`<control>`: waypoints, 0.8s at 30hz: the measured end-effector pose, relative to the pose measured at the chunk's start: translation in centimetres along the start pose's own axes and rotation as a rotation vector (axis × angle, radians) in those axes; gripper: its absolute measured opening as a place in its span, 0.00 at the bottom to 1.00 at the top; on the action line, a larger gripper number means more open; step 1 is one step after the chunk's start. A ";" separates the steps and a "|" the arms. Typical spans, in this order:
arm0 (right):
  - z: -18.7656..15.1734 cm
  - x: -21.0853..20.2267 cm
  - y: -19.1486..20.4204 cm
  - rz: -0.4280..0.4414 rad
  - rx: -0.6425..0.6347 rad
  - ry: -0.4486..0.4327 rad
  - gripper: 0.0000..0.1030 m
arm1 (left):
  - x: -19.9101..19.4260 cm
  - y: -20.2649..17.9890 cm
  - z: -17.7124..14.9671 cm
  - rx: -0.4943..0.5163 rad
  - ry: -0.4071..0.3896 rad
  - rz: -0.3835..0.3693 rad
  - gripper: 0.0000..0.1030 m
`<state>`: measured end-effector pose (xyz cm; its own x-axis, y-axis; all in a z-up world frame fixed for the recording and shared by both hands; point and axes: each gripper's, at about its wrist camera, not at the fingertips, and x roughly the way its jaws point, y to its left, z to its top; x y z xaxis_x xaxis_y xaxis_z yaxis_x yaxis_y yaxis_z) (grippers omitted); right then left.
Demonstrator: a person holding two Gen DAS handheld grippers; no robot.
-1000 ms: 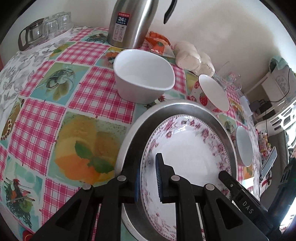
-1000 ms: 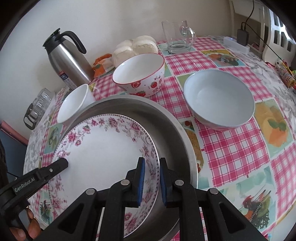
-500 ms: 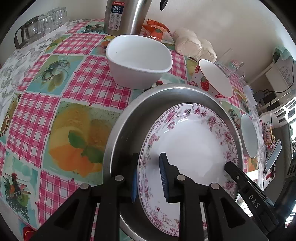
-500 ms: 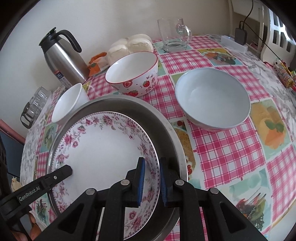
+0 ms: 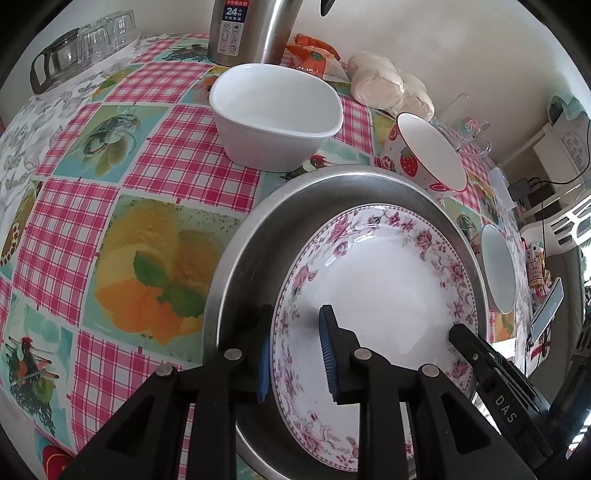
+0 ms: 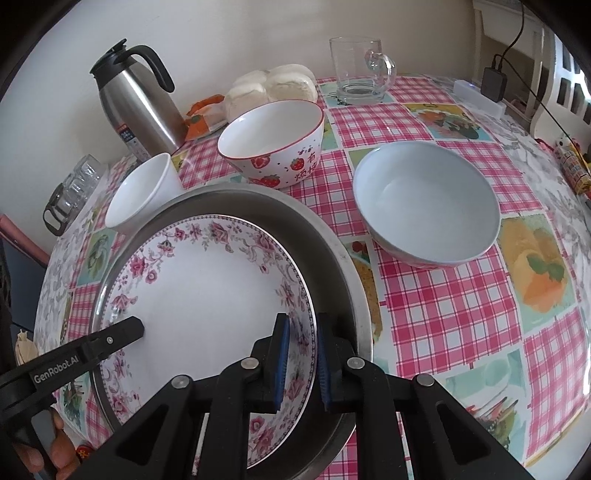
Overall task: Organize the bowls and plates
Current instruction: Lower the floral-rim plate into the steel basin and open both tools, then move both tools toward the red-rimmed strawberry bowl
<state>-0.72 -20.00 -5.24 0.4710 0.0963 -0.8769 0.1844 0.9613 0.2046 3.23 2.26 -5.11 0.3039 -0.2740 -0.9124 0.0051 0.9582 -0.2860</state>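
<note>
A floral-rimmed white plate (image 5: 376,295) (image 6: 210,291) lies inside a round steel tray (image 5: 251,258) (image 6: 328,251). My left gripper (image 5: 295,350) straddles the plate's near rim, its jaws slightly apart around it. My right gripper (image 6: 300,358) straddles the opposite rim, blue pads close on both sides. A white square bowl (image 5: 273,114) (image 6: 144,192), a strawberry bowl (image 5: 424,155) (image 6: 273,144) and a pale blue bowl (image 6: 424,199) (image 5: 498,266) stand on the checked tablecloth around the tray.
A steel thermos (image 6: 136,92) (image 5: 251,29), bagged buns (image 6: 273,85), an orange packet (image 5: 314,59) and a glass mug (image 6: 358,70) stand at the back by the wall. Glass cups (image 5: 74,48) sit at the far left. A charger and white chair (image 6: 554,74) are at right.
The plate has come down flat into the steel tray. Both grippers' jaws have widened a little around its rim. Both cameras drew closer to the table.
</note>
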 end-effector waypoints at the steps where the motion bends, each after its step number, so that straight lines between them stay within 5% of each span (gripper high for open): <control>1: 0.0 0.0 0.0 0.001 -0.003 0.002 0.16 | 0.0 0.0 0.0 0.000 0.001 0.001 0.24; 13: 0.0 -1.7 0.3 0.011 -0.051 -0.069 0.18 | -1.9 0.0 0.3 0.004 -0.089 0.031 0.27; 20: 0.1 -3.1 0.7 0.038 -0.065 -0.141 0.19 | -2.7 -1.3 0.2 0.085 -0.138 0.056 0.49; 24: 0.1 -3.3 1.4 0.011 -0.097 -0.163 0.39 | -2.6 -1.6 0.2 0.106 -0.141 0.082 0.56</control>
<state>-1.92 -19.05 -1.95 0.6075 0.0710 -0.7911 0.0980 0.9817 0.1634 2.63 1.43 -2.20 0.4378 -0.1874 -0.8794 0.0728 0.9822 -0.1731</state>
